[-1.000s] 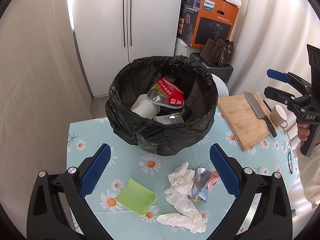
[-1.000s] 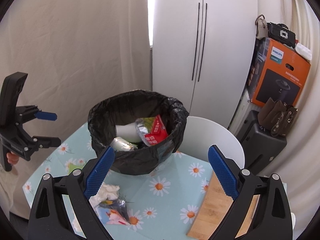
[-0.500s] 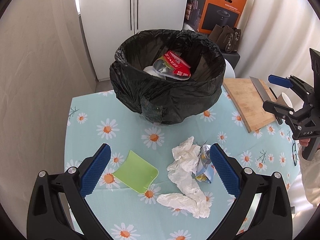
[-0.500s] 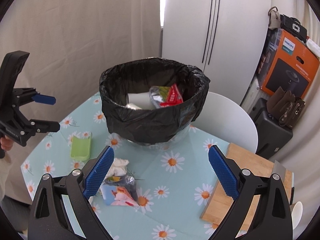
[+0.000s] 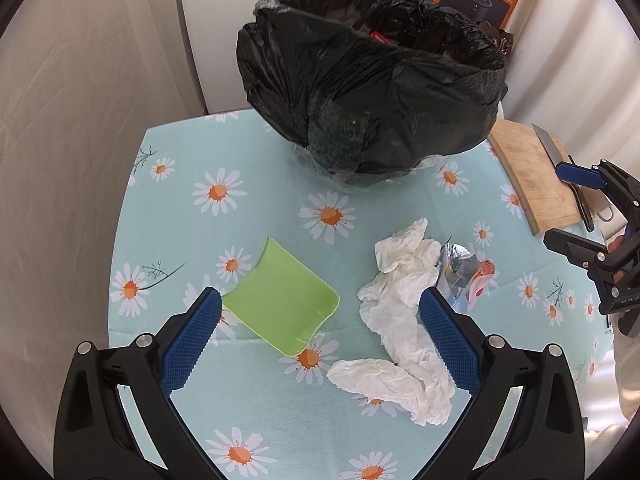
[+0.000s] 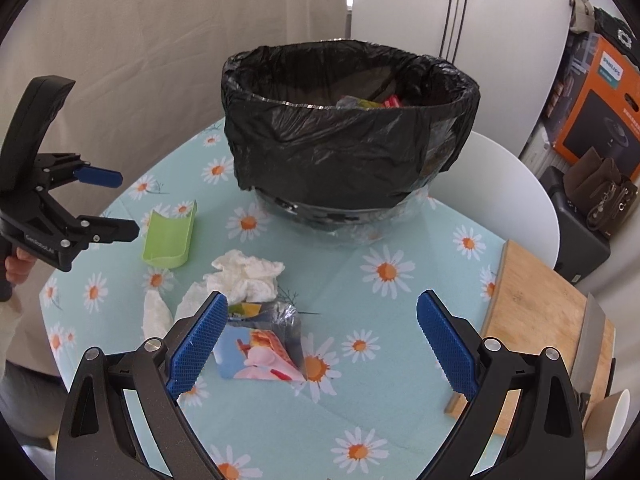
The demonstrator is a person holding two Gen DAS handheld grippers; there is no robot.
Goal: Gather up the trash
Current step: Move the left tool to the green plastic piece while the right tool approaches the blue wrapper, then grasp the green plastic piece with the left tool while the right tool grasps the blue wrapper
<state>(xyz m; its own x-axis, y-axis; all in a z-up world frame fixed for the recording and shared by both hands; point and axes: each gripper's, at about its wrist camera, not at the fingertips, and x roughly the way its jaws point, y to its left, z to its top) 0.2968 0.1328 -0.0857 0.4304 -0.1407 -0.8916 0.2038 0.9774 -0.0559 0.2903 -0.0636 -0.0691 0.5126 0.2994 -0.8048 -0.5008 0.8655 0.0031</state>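
A bin lined with a black bag stands at the back of the daisy tablecloth, with wrappers inside. In front of it lie a green plastic piece, crumpled white tissues and a foil snack wrapper. My left gripper is open and empty, low over the green piece and the tissues; it shows at the left of the right wrist view. My right gripper is open and empty over the wrapper; it shows at the right of the left wrist view.
A wooden cutting board with a cleaver lies at the table's right. A white cup stands near it. A white chair is behind the table. An orange box and a brown bag sit beyond.
Both grippers have come down and forward toward the table. The trash on the cloth looks larger and sits between the fingers. Both stay open and empty.
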